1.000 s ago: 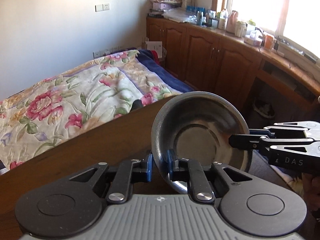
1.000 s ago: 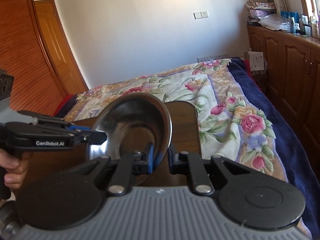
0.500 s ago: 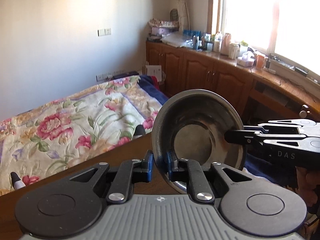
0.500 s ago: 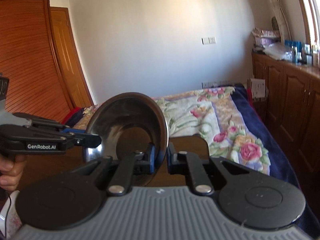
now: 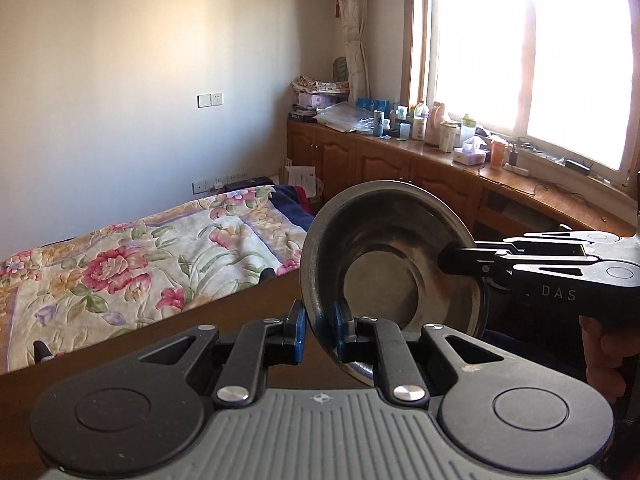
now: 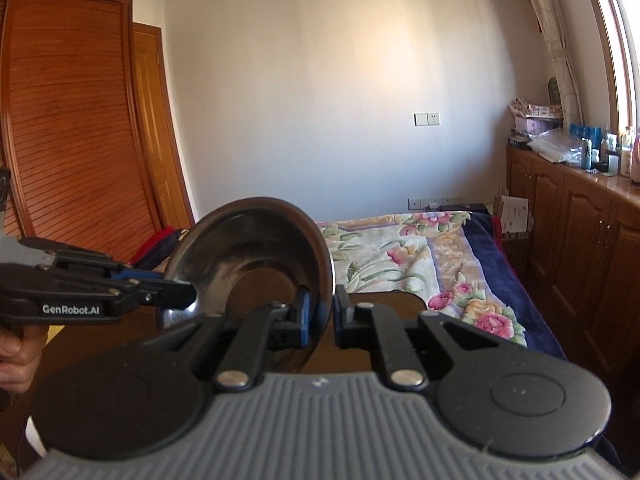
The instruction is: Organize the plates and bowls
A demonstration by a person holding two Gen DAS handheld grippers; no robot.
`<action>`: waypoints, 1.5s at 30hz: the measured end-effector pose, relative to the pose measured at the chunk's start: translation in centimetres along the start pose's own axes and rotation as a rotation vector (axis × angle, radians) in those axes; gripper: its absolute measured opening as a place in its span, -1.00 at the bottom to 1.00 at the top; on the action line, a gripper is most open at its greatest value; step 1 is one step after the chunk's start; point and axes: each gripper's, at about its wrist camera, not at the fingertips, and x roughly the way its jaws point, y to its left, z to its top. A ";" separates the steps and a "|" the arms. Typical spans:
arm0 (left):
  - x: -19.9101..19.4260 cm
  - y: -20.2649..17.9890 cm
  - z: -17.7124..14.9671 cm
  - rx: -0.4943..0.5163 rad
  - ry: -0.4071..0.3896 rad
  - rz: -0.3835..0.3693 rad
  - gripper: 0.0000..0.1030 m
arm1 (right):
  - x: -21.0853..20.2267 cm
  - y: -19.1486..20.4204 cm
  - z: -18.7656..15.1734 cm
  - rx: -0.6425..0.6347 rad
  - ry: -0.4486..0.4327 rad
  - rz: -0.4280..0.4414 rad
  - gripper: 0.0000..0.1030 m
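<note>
A steel bowl (image 5: 380, 264) hangs tilted on its edge above the brown wooden table (image 5: 180, 324), its hollow facing the left wrist camera. My left gripper (image 5: 320, 330) is shut on the lower rim. From the right, my right gripper (image 5: 448, 264) pinches the opposite rim. The right wrist view shows the same bowl (image 6: 240, 248) with the right gripper (image 6: 322, 316) clamped on its rim, while the left gripper (image 6: 188, 294) reaches in from the left. No plates or other bowls are in view.
A bed with a floral quilt (image 5: 140, 260) lies beyond the table's far edge. Wooden cabinets (image 5: 400, 164) with bottles on top run under the window. A wooden wardrobe (image 6: 72, 120) stands at left. A hand (image 5: 604, 352) grips the right tool.
Both grippers have risen and tipped upward with the bowl still held between them. The table and bed sit lower in both views; more wall and window show.
</note>
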 end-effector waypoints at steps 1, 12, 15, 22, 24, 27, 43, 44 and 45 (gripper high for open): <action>-0.4 -0.2 -0.3 0.000 -0.001 -0.003 -0.69 | -0.2 0.1 -0.2 0.001 -0.003 0.000 -0.75; -4.3 -1.0 -6.1 -0.046 -0.028 -0.023 -0.69 | -2.2 1.1 -3.6 0.034 -0.019 0.034 -0.75; -4.9 -1.2 -7.2 -0.056 -0.026 -0.019 -0.69 | -2.5 1.5 -4.3 0.036 -0.016 0.045 -0.75; -6.5 -1.3 -9.0 -0.075 -0.045 -0.011 -0.69 | -3.7 2.6 -5.8 0.032 -0.037 0.064 -0.75; -6.8 -1.2 -9.8 -0.074 -0.058 -0.002 -0.69 | -3.6 2.8 -6.5 0.037 -0.050 0.077 -0.75; -6.8 -0.6 -11.5 -0.129 -0.055 0.012 -0.69 | -3.1 3.2 -8.4 0.058 -0.048 0.090 -0.75; -5.9 -0.5 -14.8 -0.168 -0.011 0.055 -0.69 | -2.7 4.7 -12.1 0.106 -0.026 0.080 -0.75; -5.7 -0.7 -14.8 -0.163 -0.009 0.060 -0.69 | -2.6 4.9 -12.1 0.099 -0.028 0.073 -0.75; -5.6 -0.8 -15.0 -0.157 -0.007 0.064 -0.69 | -2.7 5.0 -12.2 0.093 -0.031 0.065 -0.74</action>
